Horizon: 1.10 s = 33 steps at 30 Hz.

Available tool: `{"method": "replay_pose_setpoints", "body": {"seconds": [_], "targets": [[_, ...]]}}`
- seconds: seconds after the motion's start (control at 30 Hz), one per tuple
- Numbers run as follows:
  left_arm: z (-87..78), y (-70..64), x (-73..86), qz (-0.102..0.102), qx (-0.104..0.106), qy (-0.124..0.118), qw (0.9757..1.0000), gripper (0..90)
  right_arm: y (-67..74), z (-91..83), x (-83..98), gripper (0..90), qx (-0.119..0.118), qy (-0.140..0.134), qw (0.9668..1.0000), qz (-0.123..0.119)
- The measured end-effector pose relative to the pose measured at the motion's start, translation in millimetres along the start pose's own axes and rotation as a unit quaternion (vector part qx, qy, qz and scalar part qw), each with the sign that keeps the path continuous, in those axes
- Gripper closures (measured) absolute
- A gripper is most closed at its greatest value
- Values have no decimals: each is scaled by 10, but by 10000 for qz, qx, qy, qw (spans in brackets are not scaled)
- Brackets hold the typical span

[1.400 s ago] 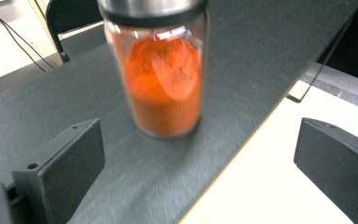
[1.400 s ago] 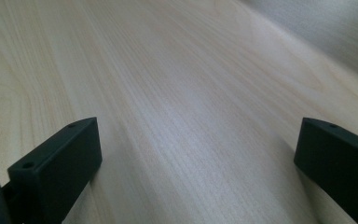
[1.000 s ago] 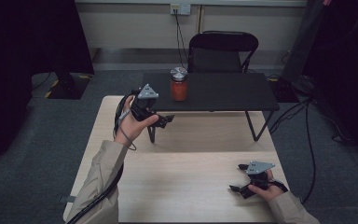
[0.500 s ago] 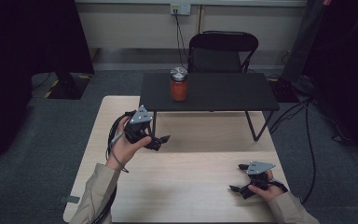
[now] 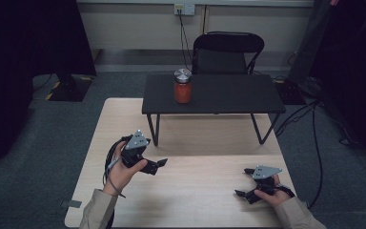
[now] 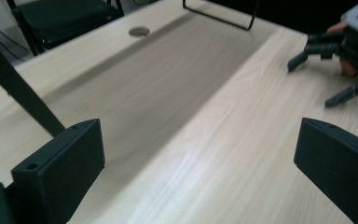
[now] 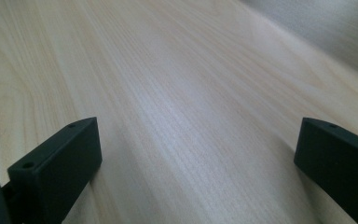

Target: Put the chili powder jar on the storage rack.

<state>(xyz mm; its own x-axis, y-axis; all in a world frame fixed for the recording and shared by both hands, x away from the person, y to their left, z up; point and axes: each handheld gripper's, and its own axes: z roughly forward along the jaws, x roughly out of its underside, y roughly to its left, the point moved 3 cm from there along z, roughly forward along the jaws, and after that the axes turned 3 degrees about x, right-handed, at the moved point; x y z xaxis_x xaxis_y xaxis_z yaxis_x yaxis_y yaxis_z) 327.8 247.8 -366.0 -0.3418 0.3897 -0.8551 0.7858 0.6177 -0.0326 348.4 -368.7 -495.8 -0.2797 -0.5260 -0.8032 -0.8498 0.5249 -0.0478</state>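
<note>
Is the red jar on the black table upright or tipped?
Upright. The jar stands on its base on the black table, its silver lid facing up.

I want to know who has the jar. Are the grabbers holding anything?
Nothing is held. The left gripper and right gripper are both open over the wooden table; the red jar stands alone.

Both forearms wore beige sleeves. The left gripper (image 5: 156, 165) and the right gripper (image 5: 246, 182) were black, each topped by a grey three-cornered plate with small dark screw holes. A dark cable looped from the left unit. The jaws were blocky, matt black, each with small round holes near the base.
</note>
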Motion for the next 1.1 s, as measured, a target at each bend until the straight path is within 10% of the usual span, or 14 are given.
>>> {"method": "replay_pose_setpoints", "body": {"seconds": [1.1], "targets": [[182,-80,780,-245,337,431,9982,10,31,-21,-3,0,39,38,10000,29]]}}
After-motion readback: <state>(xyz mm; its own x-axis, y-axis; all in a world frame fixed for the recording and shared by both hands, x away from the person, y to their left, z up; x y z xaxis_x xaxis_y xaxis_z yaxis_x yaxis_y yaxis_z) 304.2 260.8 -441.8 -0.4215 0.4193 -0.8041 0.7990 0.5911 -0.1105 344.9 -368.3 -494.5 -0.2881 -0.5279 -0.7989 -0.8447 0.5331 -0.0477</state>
